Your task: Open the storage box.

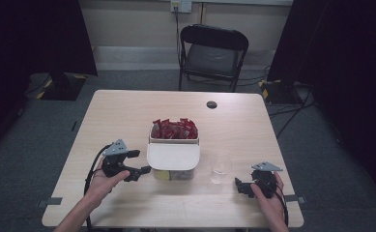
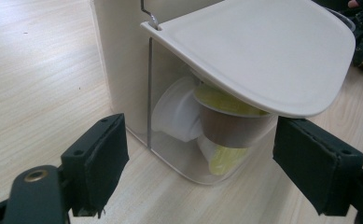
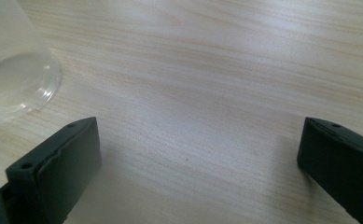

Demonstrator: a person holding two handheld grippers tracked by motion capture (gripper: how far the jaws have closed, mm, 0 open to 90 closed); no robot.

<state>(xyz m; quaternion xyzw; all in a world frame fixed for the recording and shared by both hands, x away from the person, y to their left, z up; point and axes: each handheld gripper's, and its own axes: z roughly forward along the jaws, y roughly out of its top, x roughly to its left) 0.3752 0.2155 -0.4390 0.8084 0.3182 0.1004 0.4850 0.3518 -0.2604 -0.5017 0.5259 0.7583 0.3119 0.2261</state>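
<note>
A white box with a hinged lid (image 1: 173, 155) stands mid-table; its rear compartment holds several red packets (image 1: 174, 129). The front compartment has a clear wall, and through it I see yellow-topped capsules (image 2: 221, 119) under the half-raised lid (image 2: 263, 51). My left gripper (image 1: 138, 163) is open beside the box's left front corner, jaws spread either side of the clear compartment in the left gripper view (image 2: 202, 170). A clear plastic cup (image 1: 220, 168) stands right of the box. My right gripper (image 1: 241, 187) rests open near the front right, with the cup's base (image 3: 16, 74) up-left of its jaws (image 3: 198, 163).
A dark cable hole (image 1: 211, 104) sits near the table's far edge. A black folding chair (image 1: 212, 55) stands behind the table. Bare wood lies left of the box and along the front edge (image 1: 176, 220).
</note>
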